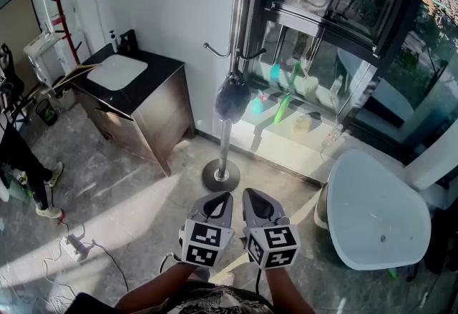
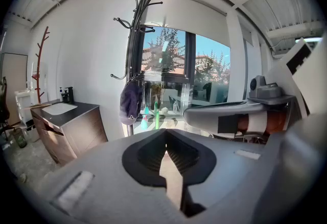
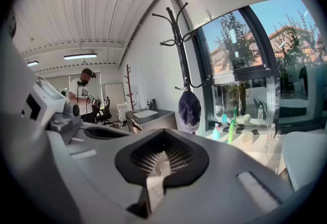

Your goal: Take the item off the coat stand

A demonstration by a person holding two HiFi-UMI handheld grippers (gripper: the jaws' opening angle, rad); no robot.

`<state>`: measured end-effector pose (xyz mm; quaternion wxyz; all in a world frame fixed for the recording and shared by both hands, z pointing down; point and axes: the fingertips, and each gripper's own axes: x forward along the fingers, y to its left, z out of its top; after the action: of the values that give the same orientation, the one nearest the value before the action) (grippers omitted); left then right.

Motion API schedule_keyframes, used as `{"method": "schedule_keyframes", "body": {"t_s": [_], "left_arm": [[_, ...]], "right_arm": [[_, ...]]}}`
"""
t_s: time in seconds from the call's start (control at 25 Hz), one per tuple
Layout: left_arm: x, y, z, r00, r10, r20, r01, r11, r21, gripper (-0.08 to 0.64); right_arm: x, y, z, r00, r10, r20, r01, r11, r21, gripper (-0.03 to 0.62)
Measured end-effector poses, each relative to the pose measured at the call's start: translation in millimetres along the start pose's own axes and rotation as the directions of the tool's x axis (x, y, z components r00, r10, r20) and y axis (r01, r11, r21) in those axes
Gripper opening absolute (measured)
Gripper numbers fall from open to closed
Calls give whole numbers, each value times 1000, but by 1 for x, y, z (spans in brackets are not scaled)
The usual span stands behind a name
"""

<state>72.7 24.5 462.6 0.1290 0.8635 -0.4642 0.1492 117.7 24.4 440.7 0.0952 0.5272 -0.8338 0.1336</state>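
A dark blue cap [image 1: 232, 99] hangs from a low hook of the metal coat stand [image 1: 230, 33], whose round base [image 1: 220, 175] rests on the floor. Both grippers are held side by side, low and short of the stand, pointing at it. My left gripper [image 1: 217, 202] is shut with nothing between its jaws; my right gripper [image 1: 257, 204] is shut and empty too. In the left gripper view the cap [image 2: 130, 103] hangs well beyond the closed jaws [image 2: 164, 153]. The right gripper view shows the cap [image 3: 190, 109] on the stand [image 3: 180, 49] above the closed jaws [image 3: 160, 158].
A dark cabinet with a sink [image 1: 136, 91] stands left of the stand. A white round table [image 1: 376, 216] is at the right. Bottles line the window sill [image 1: 286, 109]. A power strip [image 1: 74, 248] lies on the floor, and a person [image 1: 21, 162] stands far left.
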Motion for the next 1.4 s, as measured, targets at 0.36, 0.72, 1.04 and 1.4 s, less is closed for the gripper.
{"method": "schedule_keyframes", "body": {"t_s": [0.36,0.72,1.04,1.4], "left_arm": [[17,33,5,1000,-31,4,31,999,-8,2],[30,78,22,997,-73,27,73,997,-10,2],[33,106,23,996,-92,22,92,996,-5,2],[50,113,28,994,-111,25,111,994,-5,2]], "right_arm": [[38,4,1,999,-35,-18,35,999,1,6],[78,9,20,996,-84,-15,84,996,-13,6],[100,17,25,993,-120,-13,119,993,-7,6],[112,6,27,989,-149,-13,149,989,-10,6]]}}
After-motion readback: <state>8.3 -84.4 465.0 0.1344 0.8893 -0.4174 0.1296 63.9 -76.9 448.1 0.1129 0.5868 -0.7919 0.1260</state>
